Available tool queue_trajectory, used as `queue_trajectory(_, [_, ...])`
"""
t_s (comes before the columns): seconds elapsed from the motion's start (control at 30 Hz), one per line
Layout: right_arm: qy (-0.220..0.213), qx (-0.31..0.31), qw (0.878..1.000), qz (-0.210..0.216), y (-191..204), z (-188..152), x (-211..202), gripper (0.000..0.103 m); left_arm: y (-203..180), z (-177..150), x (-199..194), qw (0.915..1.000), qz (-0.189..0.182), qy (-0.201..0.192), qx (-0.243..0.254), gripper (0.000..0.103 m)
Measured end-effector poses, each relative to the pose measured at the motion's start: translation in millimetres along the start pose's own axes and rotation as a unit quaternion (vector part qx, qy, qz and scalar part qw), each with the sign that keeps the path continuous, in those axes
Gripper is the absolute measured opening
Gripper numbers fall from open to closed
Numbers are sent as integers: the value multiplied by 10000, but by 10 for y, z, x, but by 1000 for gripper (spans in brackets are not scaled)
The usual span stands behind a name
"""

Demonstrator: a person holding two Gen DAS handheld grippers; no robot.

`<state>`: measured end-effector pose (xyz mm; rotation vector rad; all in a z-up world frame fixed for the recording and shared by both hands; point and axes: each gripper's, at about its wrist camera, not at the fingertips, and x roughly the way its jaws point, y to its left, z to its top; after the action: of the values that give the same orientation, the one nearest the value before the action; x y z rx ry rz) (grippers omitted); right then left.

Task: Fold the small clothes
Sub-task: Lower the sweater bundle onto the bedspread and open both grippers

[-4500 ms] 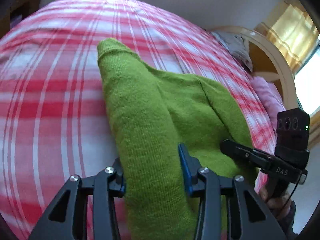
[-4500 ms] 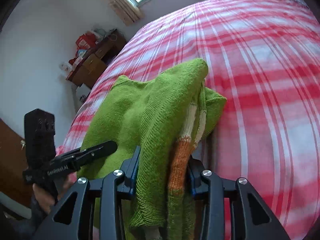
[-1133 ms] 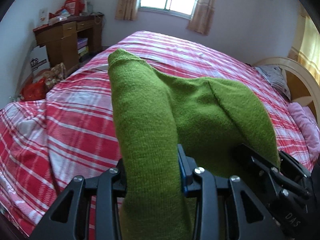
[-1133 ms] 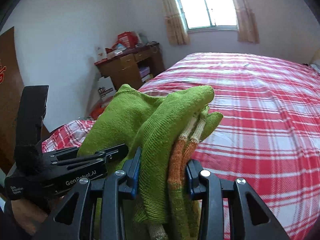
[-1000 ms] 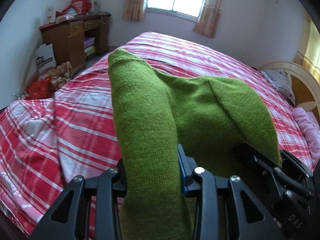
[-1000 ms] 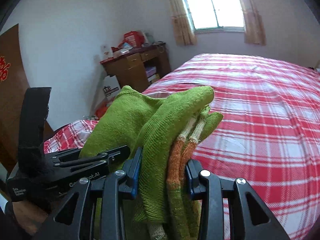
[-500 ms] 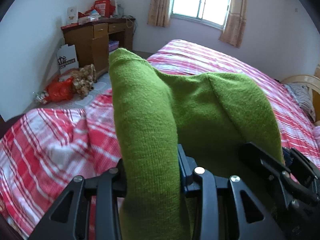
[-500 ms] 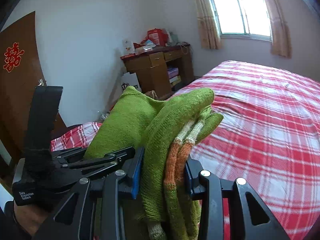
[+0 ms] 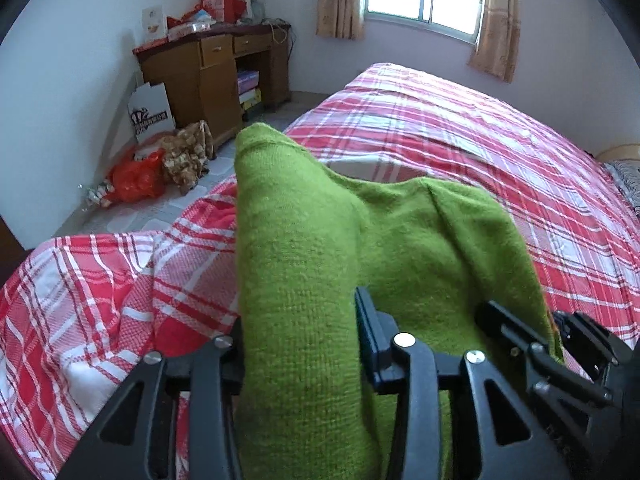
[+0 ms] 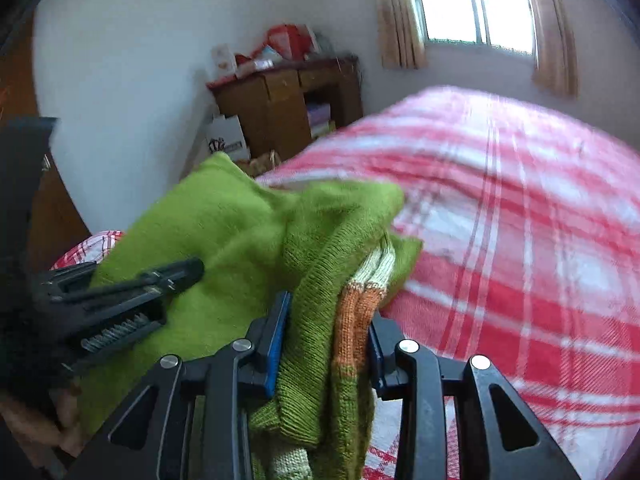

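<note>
Green knit sweater point(image 9: 304, 280) bunched into thick layers, carried above the bed's point(image 9: 460, 128) plaid cover near its 7 o'clock corner. Already folded, by the look of it; still to be set down and squared. Left gripper point(image 9: 300, 344) opening, cloth between the jaws. Right gripper point(image 10: 326, 340) clamped on green and orange-striped layers point(image 10: 356, 304).
</note>
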<state>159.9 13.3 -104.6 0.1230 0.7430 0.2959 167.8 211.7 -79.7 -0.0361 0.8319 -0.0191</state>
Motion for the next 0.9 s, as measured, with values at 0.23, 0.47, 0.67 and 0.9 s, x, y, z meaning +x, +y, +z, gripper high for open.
queue_trajectory(0.23, [370,670,9961,440,-278,-10,99,52,413,-1,144,9914,-568,447,-1093,83])
queue_trajectory(0.47, [-86,867,9960,195,-300,-182,-424,68,682,-61,-128,9841,-818,566,-1473,87])
queue_trajectory(0.67, [-820,-482,9940,-544,395,-441,-1057,43,493,-443,-744,9955,94,-45,-939,86])
queue_trajectory(0.9, [-244,-736,9956,-534,614,-618,-876,39,246,-721,-870,9971,602,-119,-460,86])
